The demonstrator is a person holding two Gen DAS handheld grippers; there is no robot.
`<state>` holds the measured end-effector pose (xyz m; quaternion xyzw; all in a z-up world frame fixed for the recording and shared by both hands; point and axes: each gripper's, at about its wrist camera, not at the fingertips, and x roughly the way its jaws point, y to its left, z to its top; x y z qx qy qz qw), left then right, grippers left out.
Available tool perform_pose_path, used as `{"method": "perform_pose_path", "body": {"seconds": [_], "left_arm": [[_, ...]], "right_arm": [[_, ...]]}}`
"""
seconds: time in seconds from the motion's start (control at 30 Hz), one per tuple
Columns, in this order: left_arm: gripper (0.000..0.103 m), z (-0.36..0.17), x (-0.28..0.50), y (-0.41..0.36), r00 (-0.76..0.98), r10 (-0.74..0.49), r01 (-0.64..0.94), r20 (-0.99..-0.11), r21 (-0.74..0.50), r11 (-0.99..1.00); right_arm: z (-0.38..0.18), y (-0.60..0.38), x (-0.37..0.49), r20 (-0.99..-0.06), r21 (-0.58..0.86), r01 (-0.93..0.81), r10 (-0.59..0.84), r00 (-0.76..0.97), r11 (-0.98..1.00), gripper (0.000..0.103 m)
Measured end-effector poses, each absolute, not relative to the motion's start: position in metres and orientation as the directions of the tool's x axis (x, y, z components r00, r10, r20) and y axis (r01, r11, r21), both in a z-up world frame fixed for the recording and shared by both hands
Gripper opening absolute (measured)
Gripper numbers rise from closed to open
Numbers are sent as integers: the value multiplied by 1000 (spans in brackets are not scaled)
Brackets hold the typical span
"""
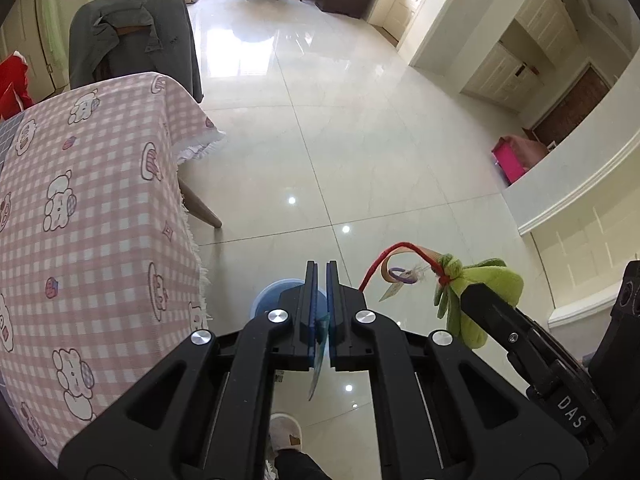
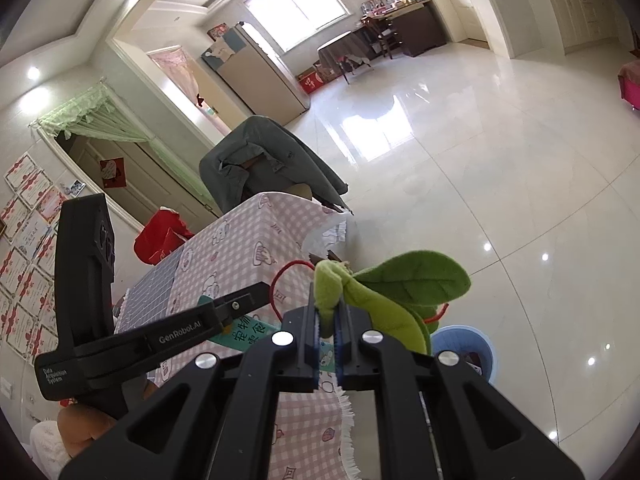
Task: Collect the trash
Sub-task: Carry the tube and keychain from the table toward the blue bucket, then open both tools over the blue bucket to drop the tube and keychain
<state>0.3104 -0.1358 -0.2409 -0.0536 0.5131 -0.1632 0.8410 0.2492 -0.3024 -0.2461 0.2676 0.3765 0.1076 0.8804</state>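
Note:
My left gripper (image 1: 321,276) is shut on a thin teal snack wrapper (image 1: 319,354) that hangs down between its fingers, above a blue trash bin (image 1: 267,299) on the floor. The wrapper also shows in the right wrist view (image 2: 244,330), held by the left gripper (image 2: 256,294). My right gripper (image 2: 327,305) is shut on a green plush leaf toy (image 2: 404,284) with a red string. In the left wrist view the toy (image 1: 472,292) sits to the right, held by the right gripper (image 1: 478,294). The bin (image 2: 466,346) lies low right of the toy.
A table with a pink checked cloth (image 1: 88,216) stands at the left, beside the bin. A chair draped with a grey jacket (image 1: 136,36) is behind it. A pink box (image 1: 512,156) sits at the right wall. A slippered foot (image 1: 286,434) is below the left gripper.

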Motion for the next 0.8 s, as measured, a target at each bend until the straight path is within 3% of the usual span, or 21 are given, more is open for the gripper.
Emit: {"method": "perform_pose_path", "body": {"seconds": [0.47, 0.53, 0.6, 0.8], "left_arm": [[5, -249, 319, -145, 417, -290, 214, -861, -217, 952], [5, -251, 320, -145, 418, -284, 216, -863, -209, 954], [5, -252, 321, -145, 416, -282, 216, -865, -208, 954], [5, -259, 325, -147, 406, -277, 225, -871, -199, 954]], "right_arm": [[-257, -308, 264, -621, 555, 30, 391, 679, 831, 10], [-259, -307, 267, -639, 547, 47, 381, 669, 835, 23], [-258, -305, 270, -637, 551, 49, 383, 669, 833, 30], [-257, -304, 271, -645, 534, 52, 366, 671, 844, 35]]}}
